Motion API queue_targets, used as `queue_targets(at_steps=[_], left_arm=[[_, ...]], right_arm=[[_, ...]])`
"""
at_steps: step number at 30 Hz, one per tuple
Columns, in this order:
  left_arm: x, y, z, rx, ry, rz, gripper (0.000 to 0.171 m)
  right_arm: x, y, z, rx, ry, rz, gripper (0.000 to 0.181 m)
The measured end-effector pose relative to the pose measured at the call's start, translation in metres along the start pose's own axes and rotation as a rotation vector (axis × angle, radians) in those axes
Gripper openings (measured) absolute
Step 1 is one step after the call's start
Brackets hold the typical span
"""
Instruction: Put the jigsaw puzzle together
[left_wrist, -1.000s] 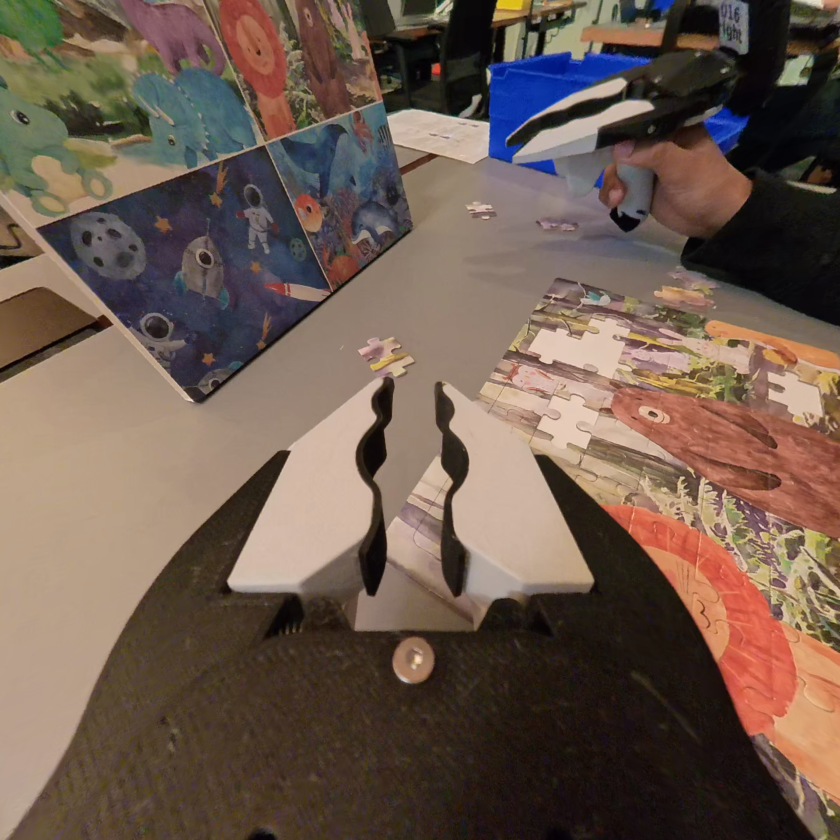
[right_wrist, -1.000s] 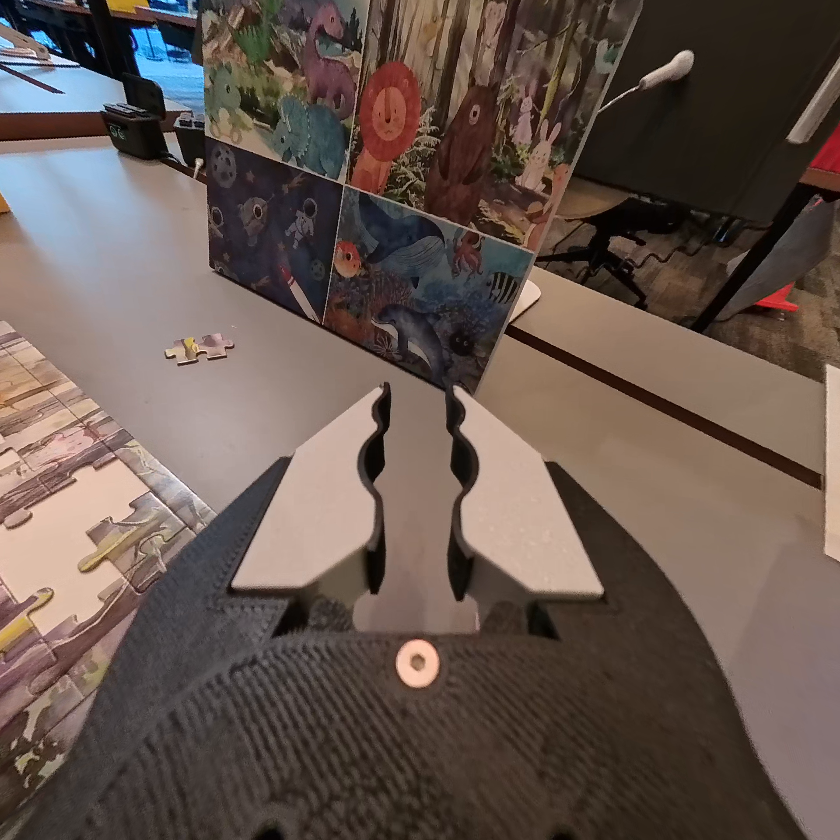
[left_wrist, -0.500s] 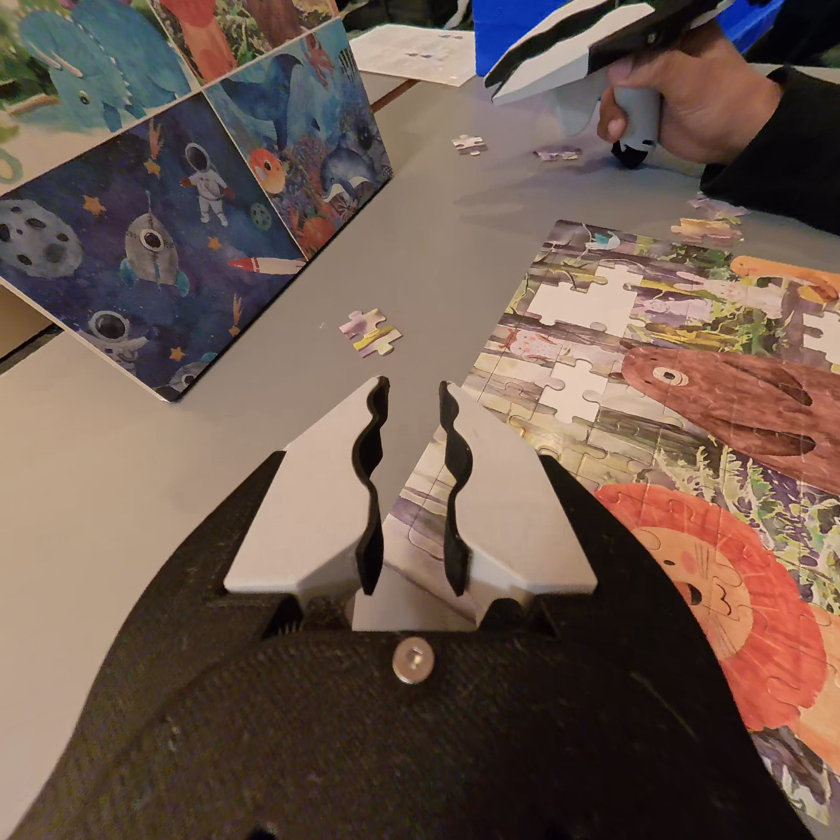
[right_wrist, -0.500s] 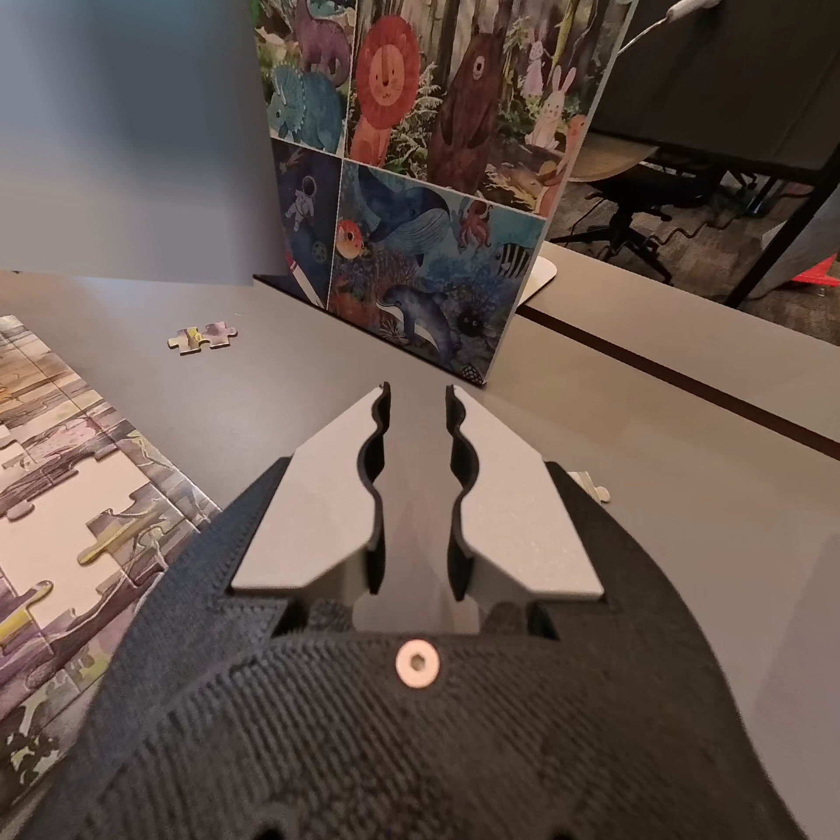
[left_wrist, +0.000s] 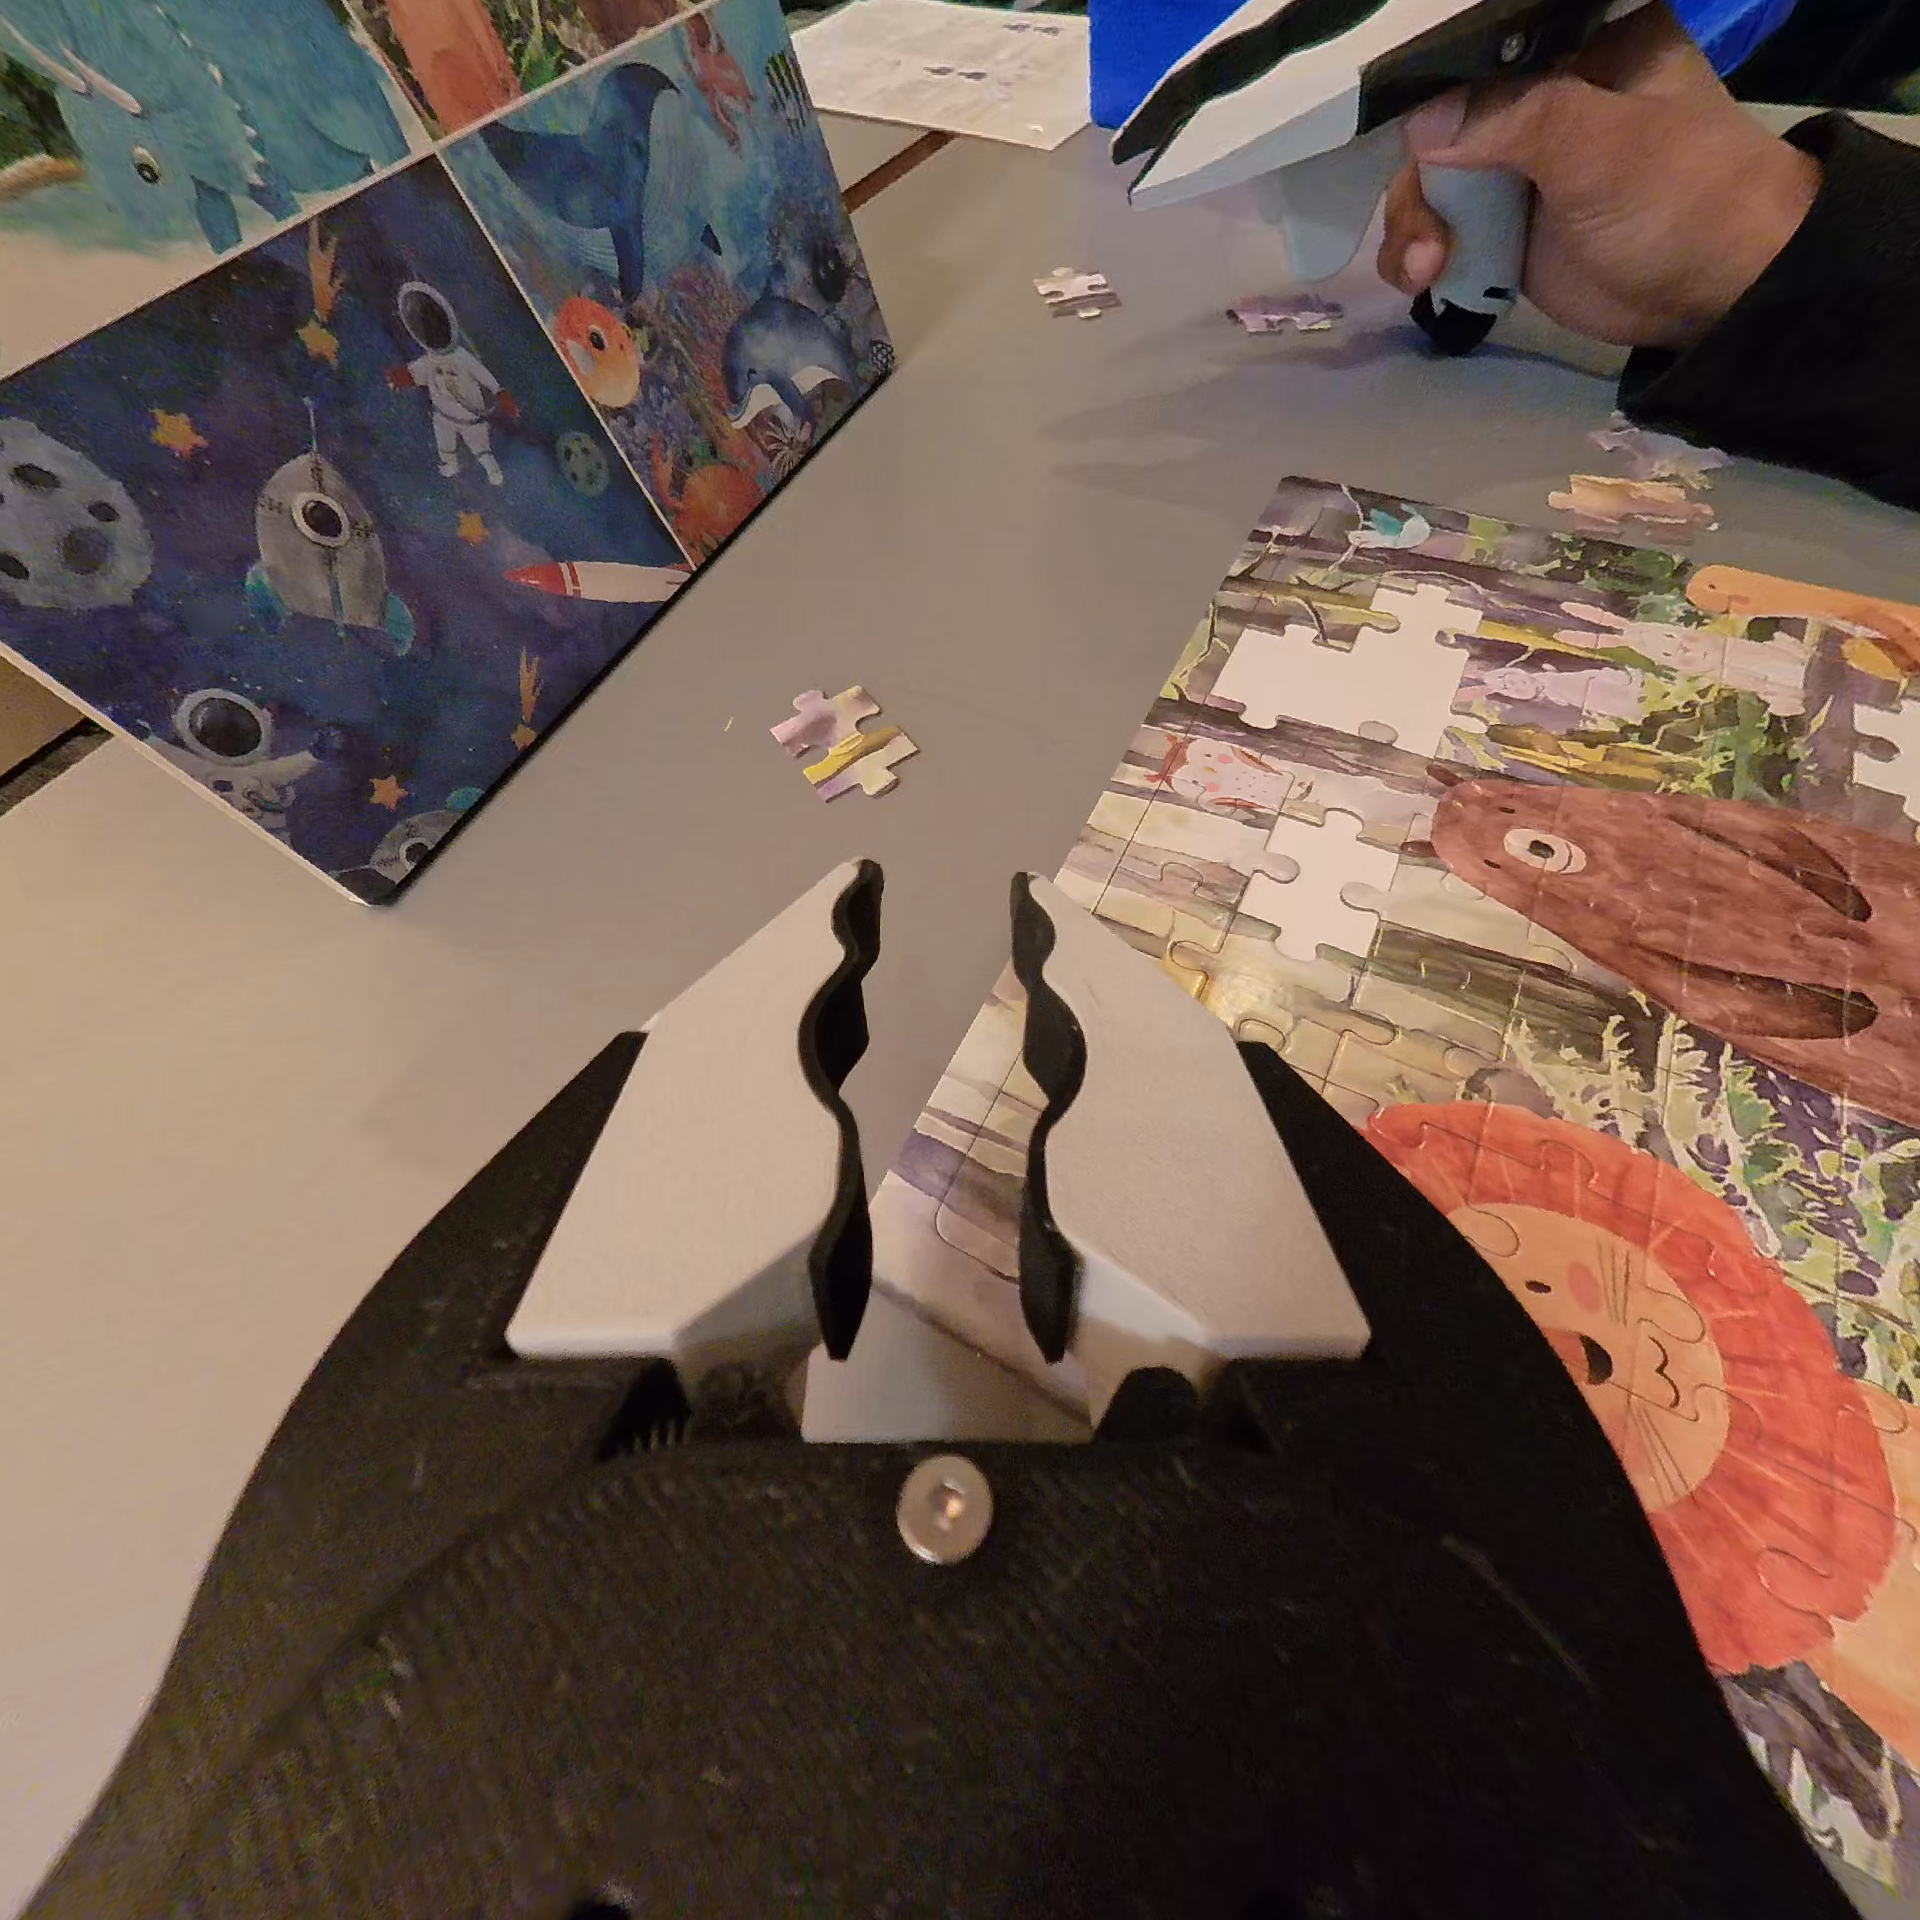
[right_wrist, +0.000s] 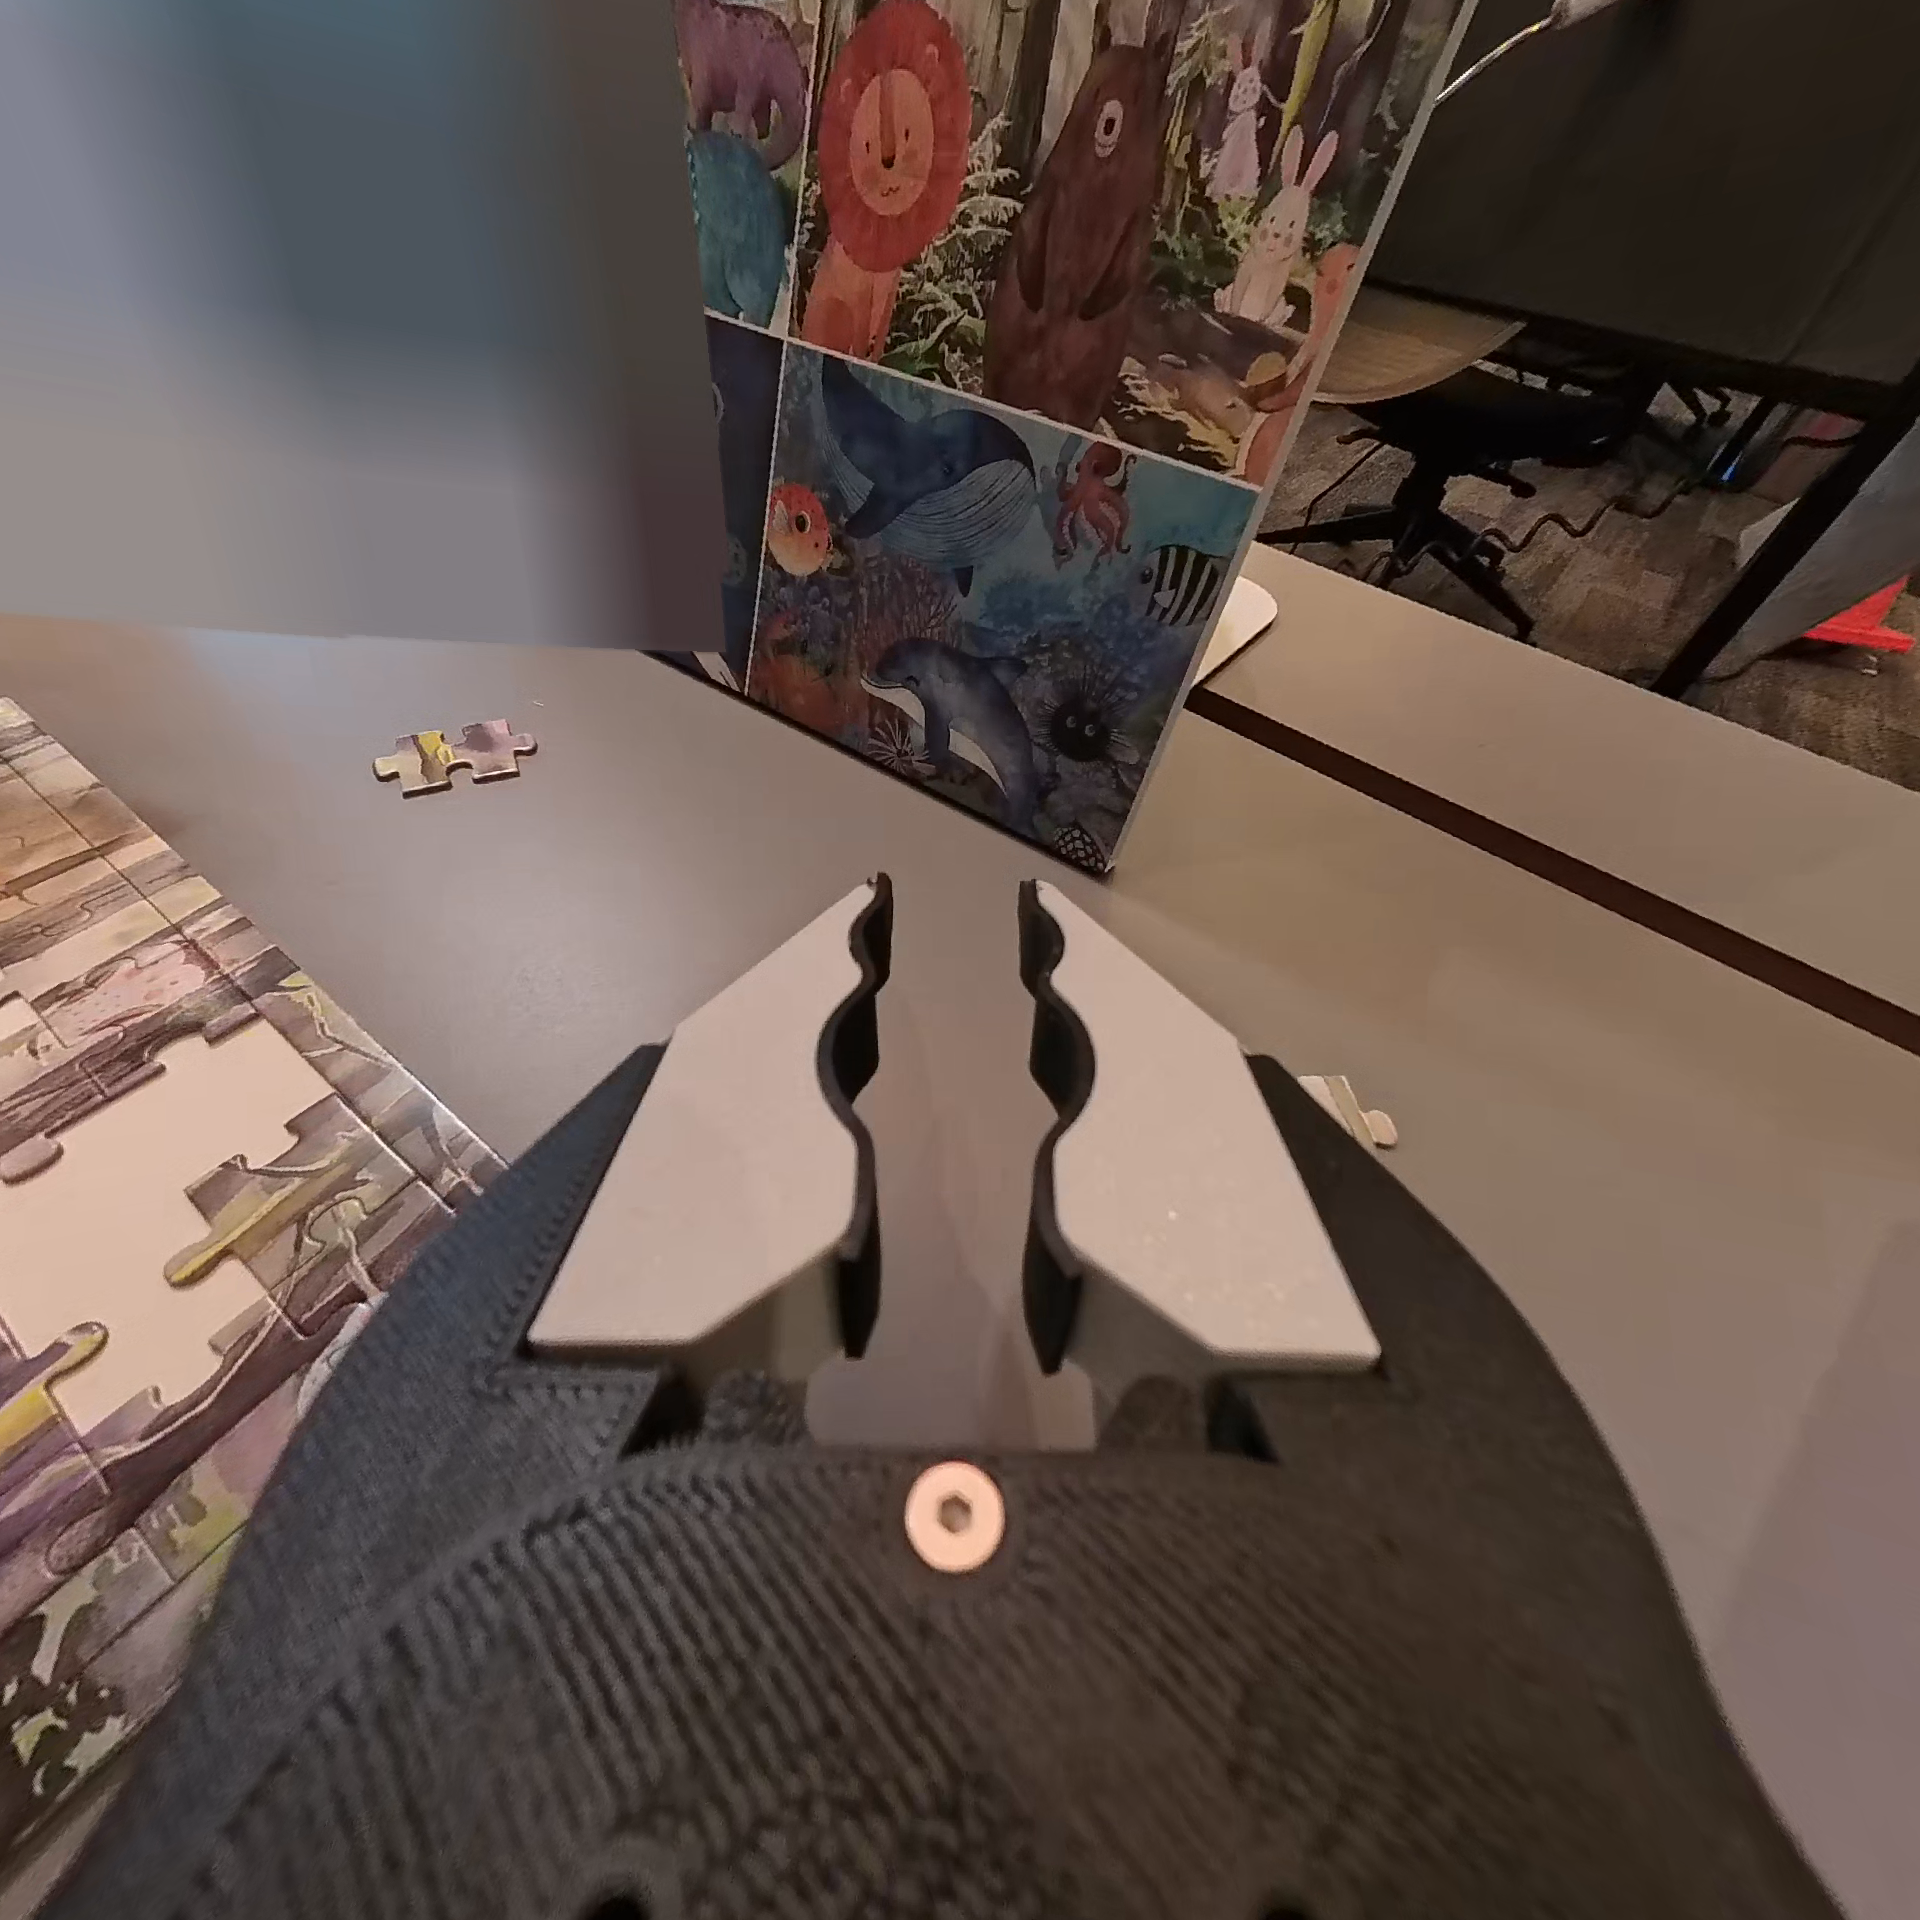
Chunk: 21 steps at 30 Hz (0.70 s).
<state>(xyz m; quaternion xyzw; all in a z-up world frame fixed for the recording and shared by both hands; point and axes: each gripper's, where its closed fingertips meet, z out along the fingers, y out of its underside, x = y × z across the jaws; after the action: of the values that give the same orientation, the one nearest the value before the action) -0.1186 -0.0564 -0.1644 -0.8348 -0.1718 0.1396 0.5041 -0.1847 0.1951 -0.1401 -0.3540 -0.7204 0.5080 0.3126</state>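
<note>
Puzzle (left_wrist: 1558, 987) has white gaps, so I hold my left gripper (left_wrist: 945, 904) part open and empty just before the loose piece (left_wrist: 844, 740); my right gripper (right_wrist: 951, 899) is the same, holding nothing.

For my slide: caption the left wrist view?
Open left gripper above the unfinished puzzle, loose piece ahead on the table.

Office, swivel chair (right_wrist: 1455, 436), carpet floor (right_wrist: 1621, 582), grey desks (right_wrist: 1558, 790)

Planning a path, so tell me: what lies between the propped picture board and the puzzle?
Only a loose joined piece pair on bare grey table, in both views.
</note>
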Motion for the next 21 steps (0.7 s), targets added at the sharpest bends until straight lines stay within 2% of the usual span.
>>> queue_targets(at_steps=[21], left_arm=[[-0.0019,0.0018,0.0018,-0.016,0.000,-0.015,0.025]], right_arm=[[-0.0012,0.0059,0.0051,-0.044,0.007,-0.017,0.025]])
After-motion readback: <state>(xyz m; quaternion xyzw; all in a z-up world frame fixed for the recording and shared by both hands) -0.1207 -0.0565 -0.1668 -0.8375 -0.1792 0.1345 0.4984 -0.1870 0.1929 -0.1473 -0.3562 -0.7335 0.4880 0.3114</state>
